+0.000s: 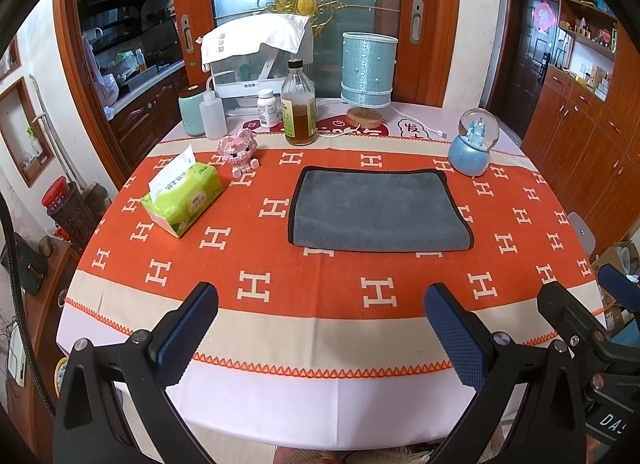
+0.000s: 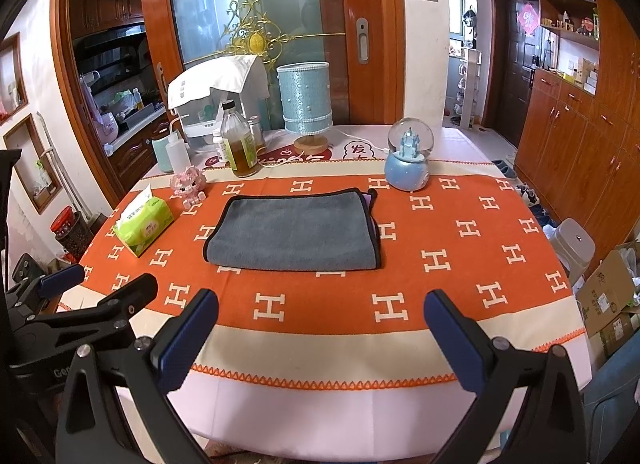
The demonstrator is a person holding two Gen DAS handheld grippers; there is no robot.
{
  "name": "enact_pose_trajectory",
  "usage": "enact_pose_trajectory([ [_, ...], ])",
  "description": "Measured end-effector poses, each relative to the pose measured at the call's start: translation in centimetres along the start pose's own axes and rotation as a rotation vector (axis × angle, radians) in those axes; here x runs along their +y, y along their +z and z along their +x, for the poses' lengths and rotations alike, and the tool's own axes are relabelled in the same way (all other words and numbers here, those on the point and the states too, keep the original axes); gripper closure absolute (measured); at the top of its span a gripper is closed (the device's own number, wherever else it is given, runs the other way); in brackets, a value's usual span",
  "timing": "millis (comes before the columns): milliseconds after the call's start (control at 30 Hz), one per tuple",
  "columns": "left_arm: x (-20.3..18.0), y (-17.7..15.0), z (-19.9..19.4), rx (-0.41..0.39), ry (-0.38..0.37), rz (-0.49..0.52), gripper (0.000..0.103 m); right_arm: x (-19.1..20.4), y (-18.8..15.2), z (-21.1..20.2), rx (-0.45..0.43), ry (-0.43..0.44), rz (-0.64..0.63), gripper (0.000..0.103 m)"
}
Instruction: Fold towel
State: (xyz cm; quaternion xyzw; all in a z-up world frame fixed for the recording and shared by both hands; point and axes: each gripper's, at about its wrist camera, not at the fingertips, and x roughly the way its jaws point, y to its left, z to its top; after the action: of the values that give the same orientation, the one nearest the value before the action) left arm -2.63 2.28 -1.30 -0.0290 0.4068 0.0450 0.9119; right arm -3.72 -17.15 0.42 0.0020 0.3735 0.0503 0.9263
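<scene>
**Grey towel folded on the orange cloth, both grippers held back and wide**

A dining table [image 1: 280, 404] under an orange H-patterned cloth [image 1: 248, 248] fills both views; the towel [image 1: 380, 209] lies flat at its middle, a grey rectangle with black edging, doubled over, a lilac under-layer peeking out at its right end in the right wrist view [image 2: 370, 207]; the left gripper [image 1: 320, 328] and right gripper [image 2: 320, 328] hover side by side above the near table edge, well apart from the towel, jaws spread wide and holding nothing; beyond sit a tissue pack [image 1: 184, 195], pink block figure [image 1: 238, 151], amber bottle [image 1: 298, 107], blue lamp [image 1: 368, 71] and snow globe [image 1: 474, 141].
</scene>
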Motion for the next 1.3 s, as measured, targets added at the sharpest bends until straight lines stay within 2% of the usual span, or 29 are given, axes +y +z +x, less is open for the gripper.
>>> enact_pose_trajectory([
  [1300,-0.13,-0.07,0.04,0.005,0.002,0.000,0.001,-0.08,0.08,0.23,0.005,0.003,0.004,0.000],
])
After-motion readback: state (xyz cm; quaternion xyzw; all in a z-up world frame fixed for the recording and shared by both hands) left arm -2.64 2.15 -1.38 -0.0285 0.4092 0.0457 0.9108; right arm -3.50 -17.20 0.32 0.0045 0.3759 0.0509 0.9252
